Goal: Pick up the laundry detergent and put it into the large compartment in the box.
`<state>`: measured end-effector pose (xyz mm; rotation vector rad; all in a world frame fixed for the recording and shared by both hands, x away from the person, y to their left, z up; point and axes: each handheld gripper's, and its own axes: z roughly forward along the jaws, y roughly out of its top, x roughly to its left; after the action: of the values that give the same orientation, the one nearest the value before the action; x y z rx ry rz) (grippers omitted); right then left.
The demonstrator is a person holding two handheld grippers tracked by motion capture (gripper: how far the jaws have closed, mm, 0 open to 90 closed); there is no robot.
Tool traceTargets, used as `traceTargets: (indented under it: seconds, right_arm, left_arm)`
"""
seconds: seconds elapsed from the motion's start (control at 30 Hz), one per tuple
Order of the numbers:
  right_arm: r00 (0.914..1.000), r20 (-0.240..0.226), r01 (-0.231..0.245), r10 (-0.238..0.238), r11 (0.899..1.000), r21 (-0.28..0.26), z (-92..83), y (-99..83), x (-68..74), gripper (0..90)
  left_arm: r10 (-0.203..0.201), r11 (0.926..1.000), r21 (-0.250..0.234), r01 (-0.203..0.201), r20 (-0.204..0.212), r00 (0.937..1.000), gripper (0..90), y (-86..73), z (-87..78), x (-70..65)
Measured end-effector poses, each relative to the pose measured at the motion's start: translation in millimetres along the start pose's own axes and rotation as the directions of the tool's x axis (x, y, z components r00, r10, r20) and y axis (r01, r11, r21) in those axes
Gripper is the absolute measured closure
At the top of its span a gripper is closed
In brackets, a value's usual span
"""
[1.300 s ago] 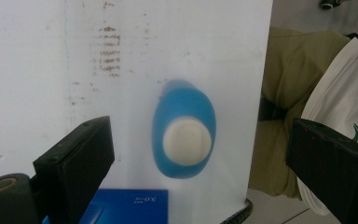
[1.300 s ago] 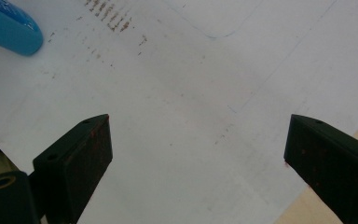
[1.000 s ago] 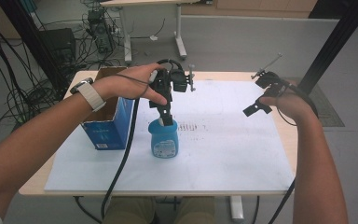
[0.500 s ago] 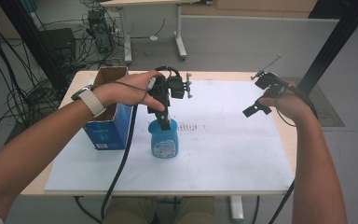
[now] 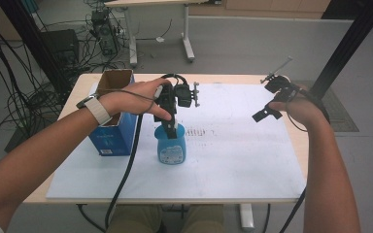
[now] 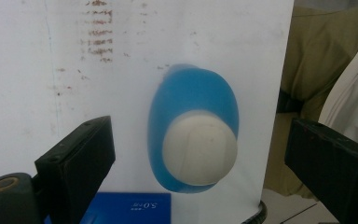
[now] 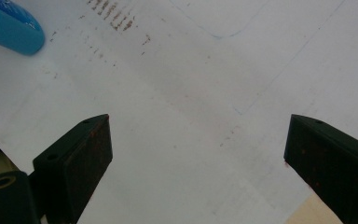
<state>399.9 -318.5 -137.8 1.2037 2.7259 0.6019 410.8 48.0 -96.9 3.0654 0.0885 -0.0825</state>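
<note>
Meanwhile, at the left of the wooden table [image 5: 298, 141], an opened blue carton [image 5: 110, 131] is standing on the white sheet [image 5: 233, 160] that is covering most of the tabletop. Just to its right, the blue bottle [image 5: 171, 148] is standing upright on the sheet, near the carton but not touching it. The left gripper [image 5: 171, 125] is hanging straight over the bottle, pointing down, with the person's left hand [image 5: 136, 99] wrapping around its body. From the left gripper view, the jaws are standing wide apart on either side of the bottle's pale round cap [image 6: 199, 147], with clear space between each jaw and the cap; nothing is being gripped. A patch of brownish marks [image 5: 204, 132] is showing on the sheet just right of the bottle. Well apart, toward the table's right edge, the right gripper [image 5: 266, 112] is being held above the sheet, its jaws likewise spread wide and holding nothing.
</note>
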Motion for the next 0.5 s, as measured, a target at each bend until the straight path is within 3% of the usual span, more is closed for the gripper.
traceTargets:
  seconds: [0.5]
  right_arm:
    - [1.0000,0.000,0.002,-0.002,1.000,0.000,-0.2,1.9,0.7,7.5]
  left_arm:
    - [-0.006,1.0000,-0.002,0.006,0.004,1.0000,8.8,-2.2,-0.3,1.0]
